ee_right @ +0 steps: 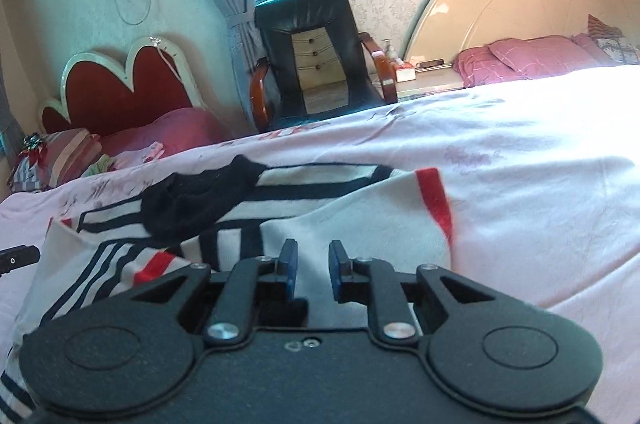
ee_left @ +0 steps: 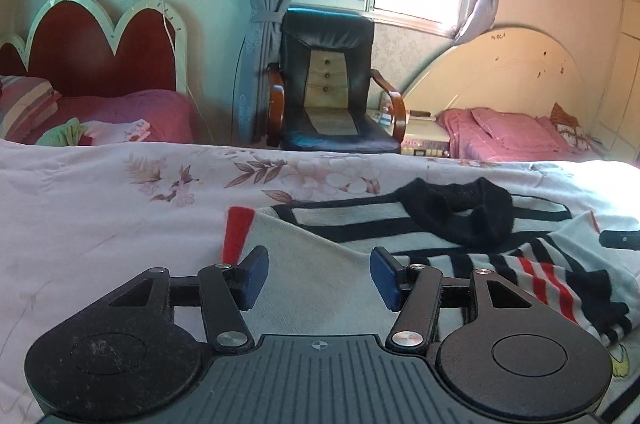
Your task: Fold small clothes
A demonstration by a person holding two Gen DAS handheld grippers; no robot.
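A small white sweater (ee_left: 360,224) with navy and red stripes and a black collar (ee_left: 460,212) lies on the floral bedspread (ee_left: 120,192). One sleeve with a red cuff (ee_left: 236,228) is folded across the body. My left gripper (ee_left: 318,278) is open just above the white sleeve cloth, holding nothing. In the right wrist view the sweater (ee_right: 280,208) lies ahead, its red cuff (ee_right: 436,204) to the right. My right gripper (ee_right: 313,270) is partly open over the sleeve cloth, with nothing between its pads. The right gripper's tip (ee_left: 620,239) shows at the left view's right edge.
A black leather armchair (ee_left: 332,84) stands beyond the bed under the window. A red-headboard bed (ee_left: 100,64) with folded clothes is at the left, a cream headboard (ee_left: 500,72) with pink pillows at the right. A nightstand (ee_right: 420,76) holds small items.
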